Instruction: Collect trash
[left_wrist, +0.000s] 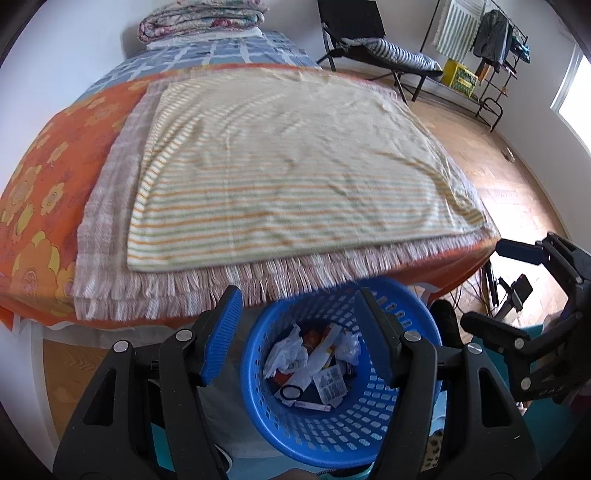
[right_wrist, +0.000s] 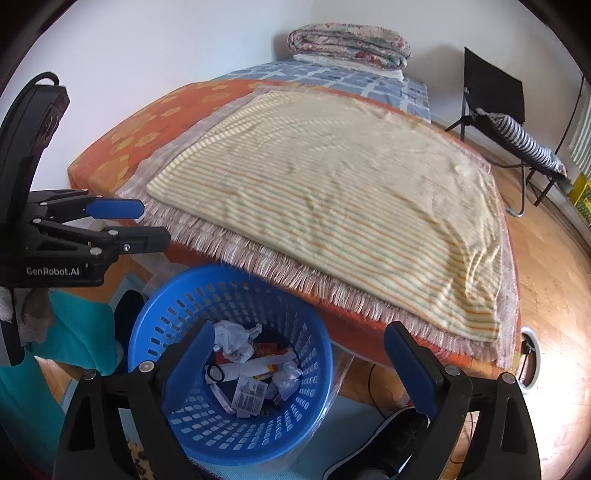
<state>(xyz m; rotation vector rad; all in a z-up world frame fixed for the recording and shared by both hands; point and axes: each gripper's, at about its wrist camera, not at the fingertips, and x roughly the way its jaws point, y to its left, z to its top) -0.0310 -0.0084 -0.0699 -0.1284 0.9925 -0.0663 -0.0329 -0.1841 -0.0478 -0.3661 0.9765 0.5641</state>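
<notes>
Both the left gripper (left_wrist: 299, 332) and right gripper (right_wrist: 299, 365) are hovering wide open, empty, above the blue basket (right_wrist: 177, 291) holding crumpled paper trash (right_wrist: 236, 338).

Legible: "GenRobot.AI", white lettering on the black body of the left gripper (right_wrist: 147, 221), seen from the right wrist. Printed labels on paper scraps (right_wrist: 249, 395) inside the blue basket (right_wrist: 317, 332): present, too small and blurred to read.
</notes>
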